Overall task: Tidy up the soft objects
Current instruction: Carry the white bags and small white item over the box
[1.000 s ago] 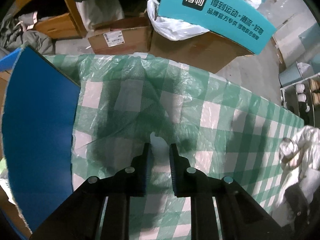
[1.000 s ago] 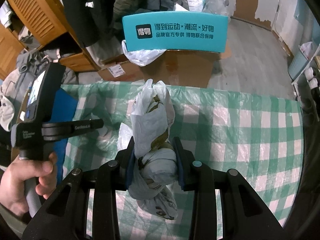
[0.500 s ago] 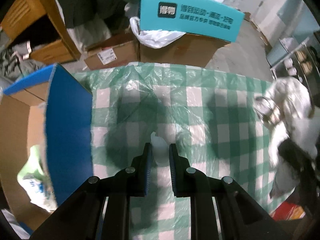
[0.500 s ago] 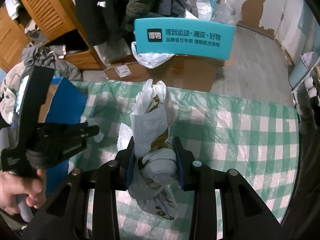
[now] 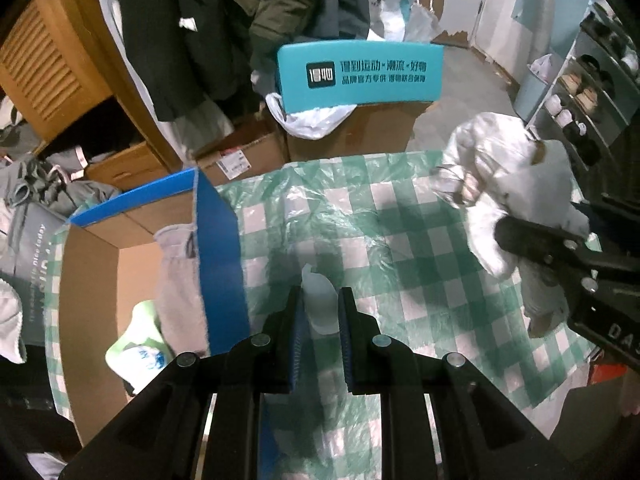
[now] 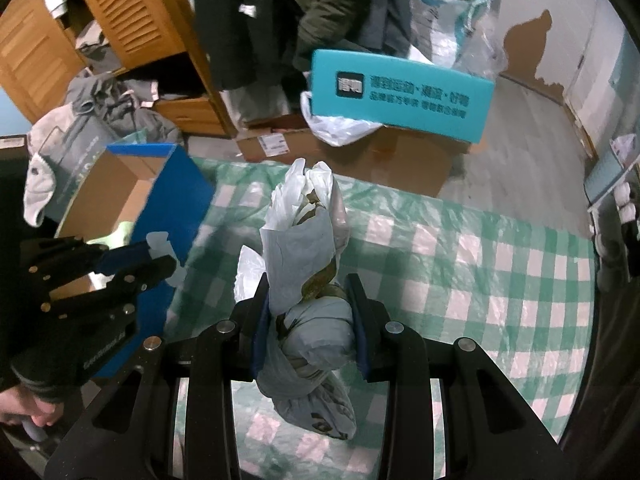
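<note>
fingers (image 6: pixel 356 312) pinch bagged bundle (image 6: pixel 308 280) beside blue box (image 6: pixel 172 200).

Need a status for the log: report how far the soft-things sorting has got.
Done: a grey cloth and a green pack sit in the box. In hand: right gripper clamps a bagged bundle; left gripper pinches a plastic scrap. Left: boxing both.
</note>
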The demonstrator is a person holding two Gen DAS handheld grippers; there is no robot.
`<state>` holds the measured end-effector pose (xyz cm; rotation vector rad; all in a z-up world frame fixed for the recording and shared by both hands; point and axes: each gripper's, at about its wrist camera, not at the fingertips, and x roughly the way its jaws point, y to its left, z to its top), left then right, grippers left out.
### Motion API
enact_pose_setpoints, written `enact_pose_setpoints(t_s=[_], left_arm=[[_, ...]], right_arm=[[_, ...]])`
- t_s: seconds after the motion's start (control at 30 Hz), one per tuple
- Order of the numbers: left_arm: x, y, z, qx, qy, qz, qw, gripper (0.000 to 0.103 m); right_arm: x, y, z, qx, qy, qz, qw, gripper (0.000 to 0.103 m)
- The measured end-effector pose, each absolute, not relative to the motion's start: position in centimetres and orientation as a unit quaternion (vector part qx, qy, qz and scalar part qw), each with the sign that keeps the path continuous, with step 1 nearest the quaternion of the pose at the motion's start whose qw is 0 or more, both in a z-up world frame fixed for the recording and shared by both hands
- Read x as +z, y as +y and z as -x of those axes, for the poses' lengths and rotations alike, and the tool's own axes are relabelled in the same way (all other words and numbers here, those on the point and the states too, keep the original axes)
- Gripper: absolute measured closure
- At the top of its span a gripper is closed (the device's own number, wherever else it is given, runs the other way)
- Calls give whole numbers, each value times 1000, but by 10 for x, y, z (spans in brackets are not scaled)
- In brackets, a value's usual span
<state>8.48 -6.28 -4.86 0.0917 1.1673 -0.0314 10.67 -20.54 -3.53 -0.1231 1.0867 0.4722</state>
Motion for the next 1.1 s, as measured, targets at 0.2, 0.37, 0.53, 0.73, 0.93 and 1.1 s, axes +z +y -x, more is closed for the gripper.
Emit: enact_pose_setpoints(t_s=[0.2, 0.37, 0.53, 0.73, 0.93, 1.1], left_arm=[[-35, -50, -70, -16, 534, -36, 844, 86], [-26, -37, -56, -15, 522, -37, 852, 86], [-21, -17, -46, -6, 515, -27, 857, 86], [-16, 7, -36, 3, 509, -10, 861, 86], [-15, 31, -28, 18, 505, -3, 863, 86], [-19, 55, -25, 30, 508, 14, 860, 86]], right_arm=[[-27, -188, -96, 236, 504, 68, 828, 70], [-22, -171, -90, 246, 498, 78, 828, 70], [-15, -151, -84, 259, 488, 88, 829, 70], [-10, -126, -80, 274, 481, 99, 827, 70], [-9, -100, -78, 287, 479, 112, 822, 70], [-10, -81, -75, 297, 479, 121, 817, 70]])
